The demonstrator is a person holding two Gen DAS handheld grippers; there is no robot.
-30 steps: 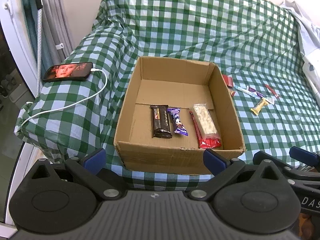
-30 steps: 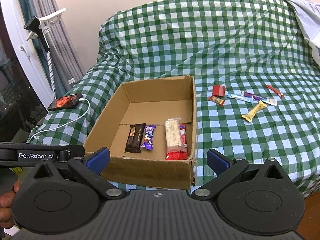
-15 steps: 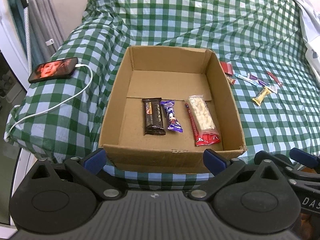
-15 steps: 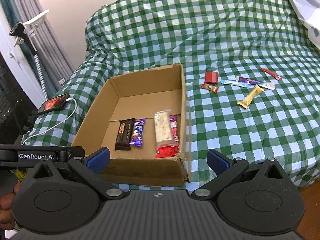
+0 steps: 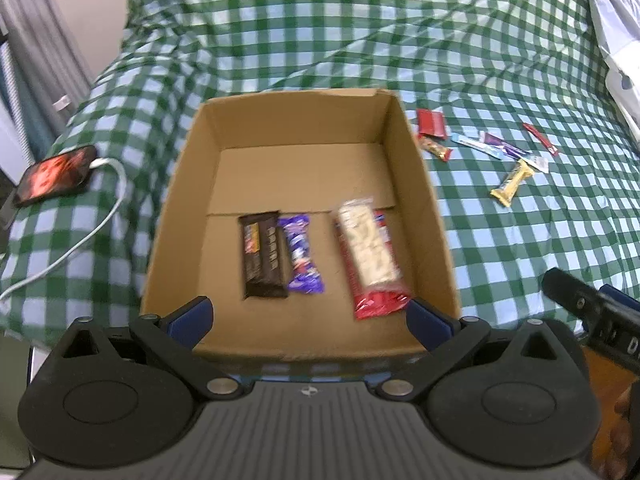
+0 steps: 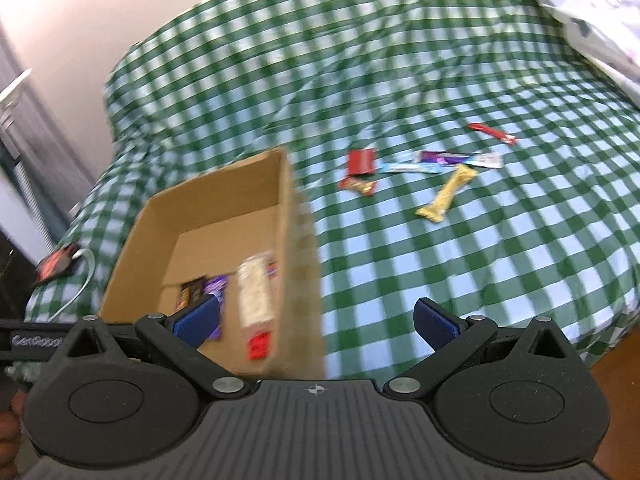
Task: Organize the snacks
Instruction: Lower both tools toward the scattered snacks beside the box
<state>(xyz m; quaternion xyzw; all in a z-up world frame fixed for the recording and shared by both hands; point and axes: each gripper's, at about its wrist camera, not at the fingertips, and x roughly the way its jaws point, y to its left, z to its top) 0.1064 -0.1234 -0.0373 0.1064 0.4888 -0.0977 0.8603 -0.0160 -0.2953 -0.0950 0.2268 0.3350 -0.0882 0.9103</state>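
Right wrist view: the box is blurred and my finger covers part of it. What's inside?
Observer: In the left wrist view the box holds a dark bar, a purple bar and a white bar side by side. The white bar lies on a red wrapper.
Operator: Is the left gripper holding anything?
Observer: No. The left gripper is open and empty, at the box's near wall.

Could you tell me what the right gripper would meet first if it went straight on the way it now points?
Probably the checked bedcover, just right of the cardboard box; the open right gripper points there, short of the loose snacks. Depth is unclear.
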